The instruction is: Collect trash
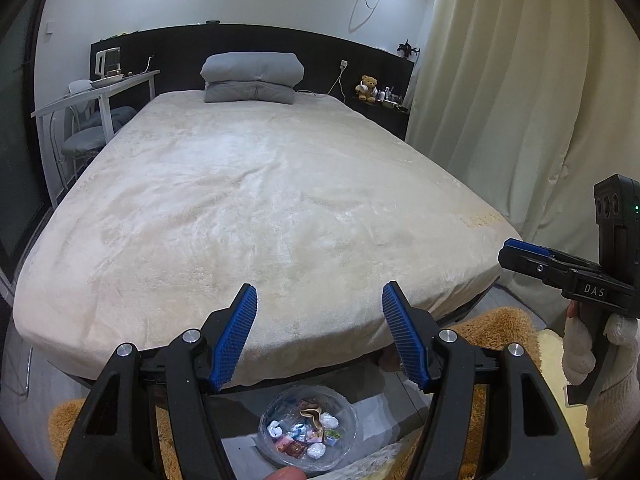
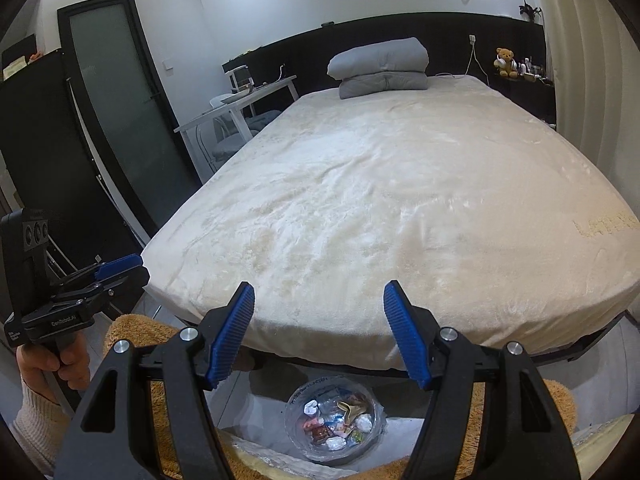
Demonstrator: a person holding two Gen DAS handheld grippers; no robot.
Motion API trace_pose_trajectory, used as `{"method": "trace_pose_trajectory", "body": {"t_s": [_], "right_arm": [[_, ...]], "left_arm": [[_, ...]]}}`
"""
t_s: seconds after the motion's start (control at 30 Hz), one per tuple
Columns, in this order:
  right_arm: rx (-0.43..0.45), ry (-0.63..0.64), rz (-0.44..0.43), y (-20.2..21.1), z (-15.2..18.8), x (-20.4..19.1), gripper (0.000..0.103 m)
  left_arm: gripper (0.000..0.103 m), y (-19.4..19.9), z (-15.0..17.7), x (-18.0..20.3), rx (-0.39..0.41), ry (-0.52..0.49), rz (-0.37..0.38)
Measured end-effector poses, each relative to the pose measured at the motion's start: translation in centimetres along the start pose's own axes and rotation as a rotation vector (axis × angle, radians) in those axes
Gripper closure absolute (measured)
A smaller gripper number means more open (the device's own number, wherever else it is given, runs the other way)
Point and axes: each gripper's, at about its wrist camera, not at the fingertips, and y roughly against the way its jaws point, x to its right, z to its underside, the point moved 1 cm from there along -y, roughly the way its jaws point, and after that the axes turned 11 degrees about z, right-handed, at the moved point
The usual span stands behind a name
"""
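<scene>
- Low in the frame of both wrist views, on the floor at the foot of the bed, sits a clear plastic bowl lined with a thin film bag.
- Contents: crumpled white paper wads, small printed wrappers and a tan curled scrap, all loose in one heap; none visible on the bedspread or on the brown shag rug beside the bowl.
- Handling judgement: the trash looks feather-light and crushable; foil wrappers are likely slippery, so pinch each wad across its bulk, not at a corner.
- Bowl judgement: thin-walled, light, may flex or tip if taken by one rim; the liner edge seems a better hold for lifting everything at once.
- Left gripper: jaws spread wide, holding nothing, hovering above the bowl.
- Right gripper: jaws likewise apart and empty in its own view; seen side-on at the right edge of the left view.
- Judged progress: collection looks near done, since the bed surface shows no litter.
- Upper frame: folded grey duvet at the headboard, teddy bear on the shelf to its right.
</scene>
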Motion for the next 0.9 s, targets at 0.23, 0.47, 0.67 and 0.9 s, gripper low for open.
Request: {"method": "trace_pose_trajectory", "body": {"t_s": [0.23,0.47,0.67,0.9], "right_arm": [[0.039,0.027,0.017,1.4,-0.5,-0.6,0.036],[0.072,0.040,0.030,2.1,-0.6,-0.9,0.023],[0.136,0.059,0.049,3.2,-0.9,-1.3,0.005],[0.154,0.066,0.047,3.9,-1.1,-1.4,0.005]], "left_arm": [[0.039,1.7,-0.8,0.5,0.034,-0.016,-0.008],[0.011,2.4,-1.2,1.0,0.066,-0.030,-0.021],[0.006,3.0,-1.5,1.5,0.099,-0.057,-0.051],[0.006,3.7,-1.6,1.9,0.117,-0.070,-0.060]]}}
